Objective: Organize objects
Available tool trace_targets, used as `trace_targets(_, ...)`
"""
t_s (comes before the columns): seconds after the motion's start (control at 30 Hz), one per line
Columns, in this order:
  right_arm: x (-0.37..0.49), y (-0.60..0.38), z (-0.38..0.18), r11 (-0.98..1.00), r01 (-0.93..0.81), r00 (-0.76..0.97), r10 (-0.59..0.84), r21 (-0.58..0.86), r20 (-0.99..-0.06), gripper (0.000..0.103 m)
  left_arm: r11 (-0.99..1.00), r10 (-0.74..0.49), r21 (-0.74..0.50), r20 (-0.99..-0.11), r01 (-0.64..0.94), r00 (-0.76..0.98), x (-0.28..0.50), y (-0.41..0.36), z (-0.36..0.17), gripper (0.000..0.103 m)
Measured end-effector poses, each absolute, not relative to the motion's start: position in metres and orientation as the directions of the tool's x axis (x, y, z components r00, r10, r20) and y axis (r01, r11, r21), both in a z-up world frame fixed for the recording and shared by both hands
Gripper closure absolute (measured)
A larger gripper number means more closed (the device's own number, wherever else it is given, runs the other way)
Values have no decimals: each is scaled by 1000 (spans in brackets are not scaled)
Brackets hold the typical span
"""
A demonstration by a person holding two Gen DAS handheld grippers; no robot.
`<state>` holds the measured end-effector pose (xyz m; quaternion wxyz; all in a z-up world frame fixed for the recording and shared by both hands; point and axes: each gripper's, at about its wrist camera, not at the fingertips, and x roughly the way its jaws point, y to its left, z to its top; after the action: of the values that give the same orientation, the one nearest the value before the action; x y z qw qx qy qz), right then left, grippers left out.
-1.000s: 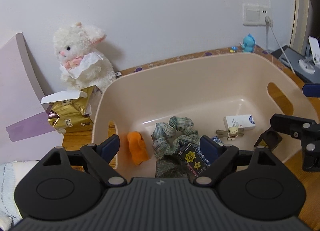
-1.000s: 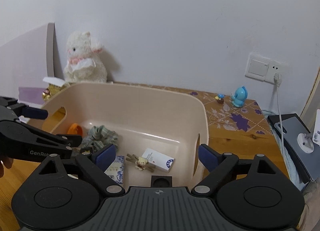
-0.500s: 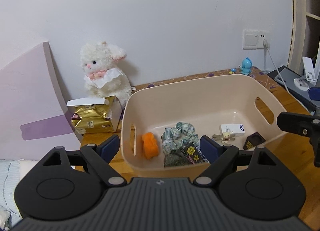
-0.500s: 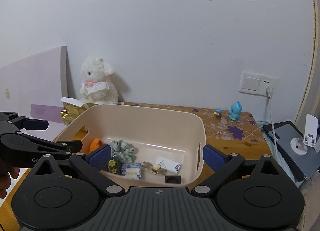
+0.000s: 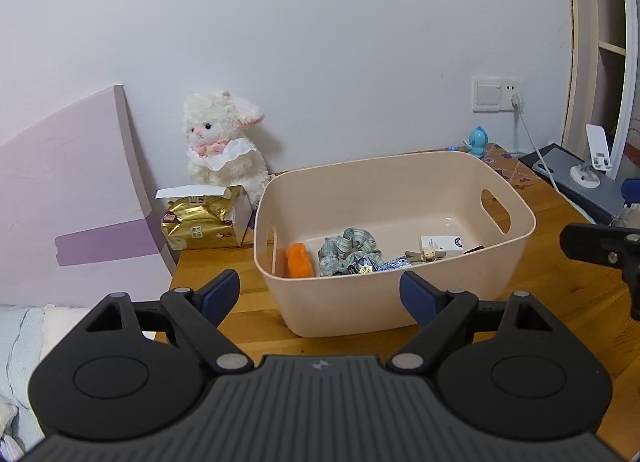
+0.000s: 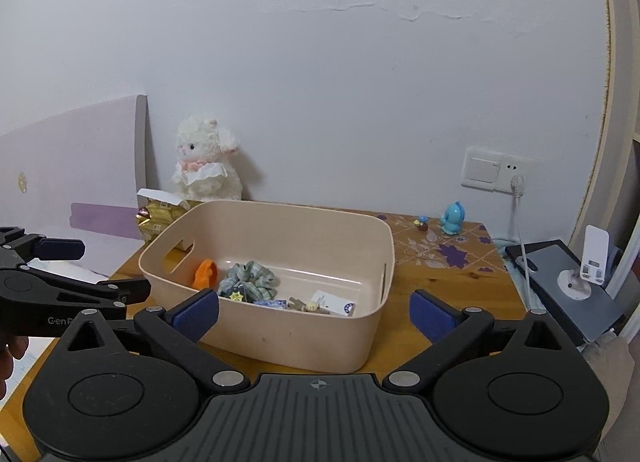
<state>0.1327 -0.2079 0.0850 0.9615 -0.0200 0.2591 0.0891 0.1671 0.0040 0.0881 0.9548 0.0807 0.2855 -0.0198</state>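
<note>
The pink tub [image 5: 394, 314] sits on the wooden table [image 5: 560, 314]. Inside it lie an orange toy [image 5: 298, 260], a checked hair tie [image 5: 348, 248] and a small white box [image 5: 442, 242]. The left gripper [image 5: 320, 294] and the right gripper [image 6: 314, 312] are both wide open, holding nothing, in front of the tub. A white stuffed bunny [image 5: 222, 149] sits by the wall.

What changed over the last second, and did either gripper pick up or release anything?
Both grippers pulled back and up from the beige bin: the left gripper and right gripper were over its near rim, now clear of it. Both stayed open and empty. The scrunchie, orange toy and plush lamb did not move.
</note>
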Motion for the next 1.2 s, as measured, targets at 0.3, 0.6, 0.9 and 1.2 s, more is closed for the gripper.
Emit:
trace_targets(0.3, 97, -218, 91, 982, -185, 857, 173, 24, -485, 0, 992, 2, 109, -524, 65, 852, 131, 15, 96, 15)
trace_targets(0.6, 56, -222, 96, 983, -174, 871, 178, 50, -459, 0, 993, -18, 91, -494, 72, 870, 94, 21, 104, 15)
trace_targets(0.9, 25, -222, 97, 981, -179, 870, 194, 76, -454, 0, 995, -34, 70, -464, 75, 885, 59, 17, 112, 15)
trace_targets(1.2, -1, -233, 88, 983, -154, 864, 183, 99, -469, 0, 995, -20, 79, -446, 62, 895, 20, 14, 111, 15)
